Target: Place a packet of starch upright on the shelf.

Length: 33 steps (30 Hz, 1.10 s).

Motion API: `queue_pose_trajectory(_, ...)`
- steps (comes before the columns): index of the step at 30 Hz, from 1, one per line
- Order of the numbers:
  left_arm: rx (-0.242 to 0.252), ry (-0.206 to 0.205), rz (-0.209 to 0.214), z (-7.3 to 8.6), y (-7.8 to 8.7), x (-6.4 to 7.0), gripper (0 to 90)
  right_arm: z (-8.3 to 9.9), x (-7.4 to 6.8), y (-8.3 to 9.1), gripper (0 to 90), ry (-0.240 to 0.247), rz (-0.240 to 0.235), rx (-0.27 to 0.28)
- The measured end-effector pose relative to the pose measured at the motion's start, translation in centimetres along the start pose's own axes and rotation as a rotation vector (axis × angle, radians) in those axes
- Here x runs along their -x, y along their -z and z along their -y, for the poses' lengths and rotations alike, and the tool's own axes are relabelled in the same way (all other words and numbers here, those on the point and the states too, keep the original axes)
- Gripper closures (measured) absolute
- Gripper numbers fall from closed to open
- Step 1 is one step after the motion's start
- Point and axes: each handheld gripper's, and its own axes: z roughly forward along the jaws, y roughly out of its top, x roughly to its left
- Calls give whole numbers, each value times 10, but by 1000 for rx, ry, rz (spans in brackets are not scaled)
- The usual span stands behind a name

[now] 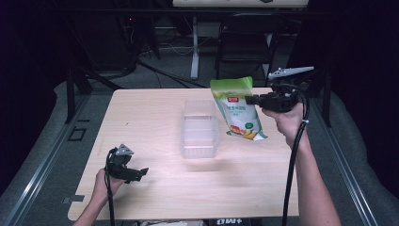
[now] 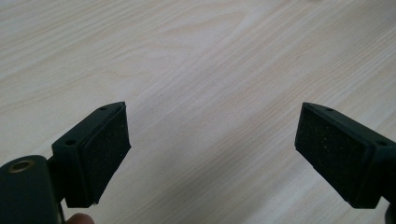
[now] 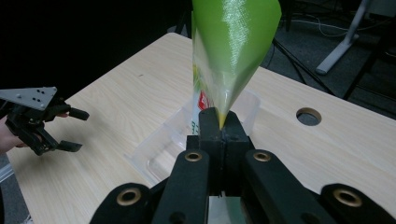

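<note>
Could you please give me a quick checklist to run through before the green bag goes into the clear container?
1. Grip on the bag: the right claw is shut on an edge of the green bag. Ok.
2. Bag off the table: it hangs in the air, tilted, to the right of the clear container. Ok.
3. Bag above the opening: it is beside the container, not over it. Not ok.
4. Container ready: upright, open at the top, nothing seen inside. Ok.
5. Left claw out of the way: open, low near the table's near left corner, apart from the container. Ok.
6. Bag sealed: cannot tell.
</note>
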Motion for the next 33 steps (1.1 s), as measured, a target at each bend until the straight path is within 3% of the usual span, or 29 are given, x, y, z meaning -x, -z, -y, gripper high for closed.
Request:
queue_pose_trajectory(13, 1, 0, 8, 0, 0, 0, 99, -20, -16, -15, 900, 45, -47, 11)
queue_pose_trajectory(33, 9, -3, 7, 0, 0, 0, 97, -30, -42, -63, 900, 76, -137, -2)
